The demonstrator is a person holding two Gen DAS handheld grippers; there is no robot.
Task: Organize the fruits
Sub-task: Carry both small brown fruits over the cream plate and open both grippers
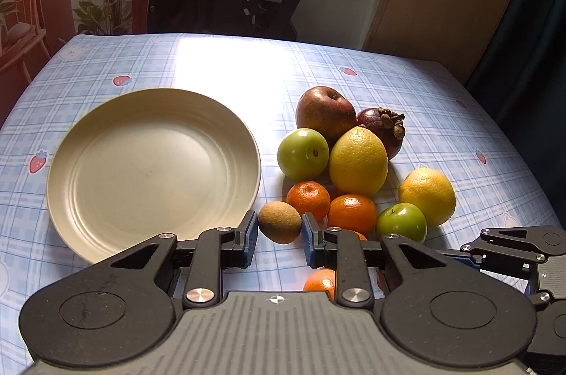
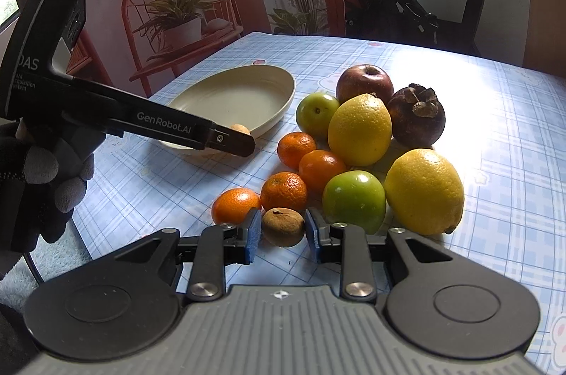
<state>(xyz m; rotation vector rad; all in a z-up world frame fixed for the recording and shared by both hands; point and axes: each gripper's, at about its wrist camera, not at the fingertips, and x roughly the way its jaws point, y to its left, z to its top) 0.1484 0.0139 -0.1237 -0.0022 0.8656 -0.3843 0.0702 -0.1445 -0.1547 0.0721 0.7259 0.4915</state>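
Both tongs pinch small brown fruits, the left tongs (image 1: pixel 279 232) a kiwi (image 1: pixel 279 222) beside the plate (image 1: pixel 70 198) at nine o'clock, the right tongs (image 2: pixel 283 230) a second brown fruit (image 2: pixel 283 226); I'd lift gently, keeping each pinch steady, then lower them onto the plate.

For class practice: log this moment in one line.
left gripper: grips brown fruit | right gripper: grips second brown fruit | plate: empty

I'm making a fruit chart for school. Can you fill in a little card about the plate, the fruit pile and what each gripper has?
plate: cream, nothing on it
left gripper: shut on first brown fruit, near the plate's edge
right gripper: shut on second brown fruit
pile on tablecloth: red apple, mangosteen, two lemons, two green fruits, four mandarins
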